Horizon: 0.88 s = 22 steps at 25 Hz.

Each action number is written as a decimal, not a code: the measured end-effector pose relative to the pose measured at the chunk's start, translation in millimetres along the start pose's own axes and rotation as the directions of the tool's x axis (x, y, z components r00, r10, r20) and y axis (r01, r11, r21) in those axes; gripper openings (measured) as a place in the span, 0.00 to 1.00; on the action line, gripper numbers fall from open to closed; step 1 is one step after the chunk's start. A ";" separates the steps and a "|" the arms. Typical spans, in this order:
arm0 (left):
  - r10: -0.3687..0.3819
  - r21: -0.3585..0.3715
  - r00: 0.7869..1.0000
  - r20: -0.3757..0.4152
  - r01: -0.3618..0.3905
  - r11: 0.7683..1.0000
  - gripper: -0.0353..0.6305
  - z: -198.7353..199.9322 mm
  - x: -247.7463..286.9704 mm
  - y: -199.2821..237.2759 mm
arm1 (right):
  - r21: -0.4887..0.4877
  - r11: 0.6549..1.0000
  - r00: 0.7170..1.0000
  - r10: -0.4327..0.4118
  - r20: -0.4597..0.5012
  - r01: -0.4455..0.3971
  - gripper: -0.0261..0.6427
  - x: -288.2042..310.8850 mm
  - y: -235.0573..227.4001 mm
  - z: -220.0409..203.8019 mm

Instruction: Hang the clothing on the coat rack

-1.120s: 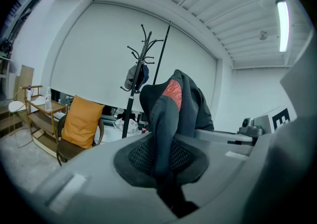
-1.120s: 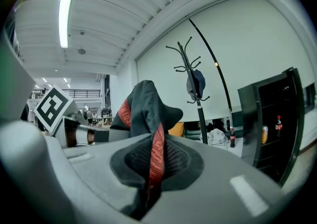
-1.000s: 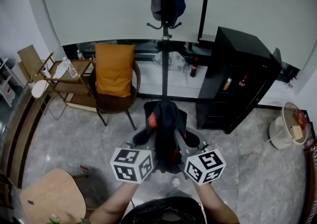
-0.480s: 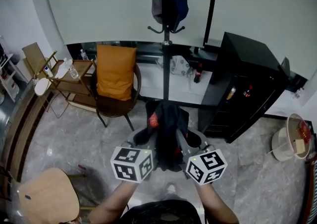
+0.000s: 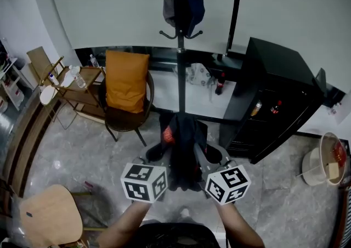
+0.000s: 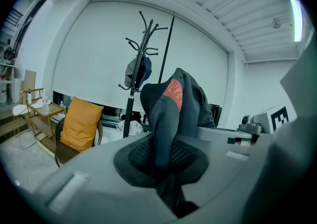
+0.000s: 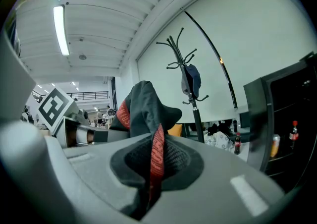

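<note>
A dark garment (image 5: 184, 137) with red trim hangs bunched between my two grippers, in front of my body. My left gripper (image 5: 159, 152) is shut on its left side, where the dark cloth (image 6: 173, 104) rises out of the closed jaws. On the other side my right gripper (image 5: 210, 155) is shut on a red-edged fold (image 7: 156, 161). Straight ahead stands the black coat rack (image 5: 180, 60), with a dark cap (image 5: 184, 3) on an upper hook. The rack also shows ahead in the left gripper view (image 6: 140, 59) and the right gripper view (image 7: 192, 86), still a few steps off.
A wicker chair with an orange cushion (image 5: 126, 79) stands left of the rack. A black cabinet (image 5: 274, 99) is to its right. A wooden shelf with bottles (image 5: 71, 85) is at far left, a round wooden seat (image 5: 46, 214) at lower left, a bucket (image 5: 326, 159) at far right.
The whole view has advanced toward the coat rack, and the rack and cabinet look nearer. Both grippers keep the same hold on the garment.
</note>
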<state>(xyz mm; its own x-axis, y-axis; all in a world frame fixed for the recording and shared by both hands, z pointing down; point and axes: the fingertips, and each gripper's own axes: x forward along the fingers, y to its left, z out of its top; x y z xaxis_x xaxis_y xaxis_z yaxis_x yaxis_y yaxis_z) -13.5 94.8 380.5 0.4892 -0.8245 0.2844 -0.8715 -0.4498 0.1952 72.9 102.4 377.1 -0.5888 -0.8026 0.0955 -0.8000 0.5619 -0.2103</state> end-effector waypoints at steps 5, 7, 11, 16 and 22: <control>0.010 -0.006 1.000 0.002 -0.010 1.000 0.10 4.0 13.1 0.5 | 0.000 1.000 1.000 0.011 -0.001 -0.011 0.07 5.3 -11.5 3.2; 0.011 -0.007 1.000 0.004 -0.011 1.000 0.10 6.3 18.7 0.7 | -0.001 1.000 1.000 0.012 -0.001 -0.012 0.07 7.9 -17.0 5.1; 0.009 -0.010 1.000 0.012 -0.009 1.000 0.10 10.2 28.5 4.0 | -0.007 1.000 1.000 0.014 -0.003 -0.014 0.07 15.8 -24.5 7.7; 0.000 -0.017 1.000 0.021 0.000 1.000 0.10 16.8 45.3 14.0 | -0.018 1.000 1.000 0.009 -0.008 -0.009 0.07 29.8 -32.8 10.1; -0.023 -0.020 1.000 0.018 0.023 1.000 0.10 25.9 73.4 32.0 | -0.023 1.000 1.000 -0.010 -0.013 0.010 0.07 57.6 -47.9 13.6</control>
<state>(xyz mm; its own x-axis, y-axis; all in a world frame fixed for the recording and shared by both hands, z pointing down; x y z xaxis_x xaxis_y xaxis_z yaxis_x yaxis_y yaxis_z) -6.4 11.0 383.2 0.5083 -0.8201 0.2628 -0.8591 -0.4619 0.2203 78.9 26.5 379.5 -0.5822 -0.8055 0.1103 -0.8081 0.5585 -0.1873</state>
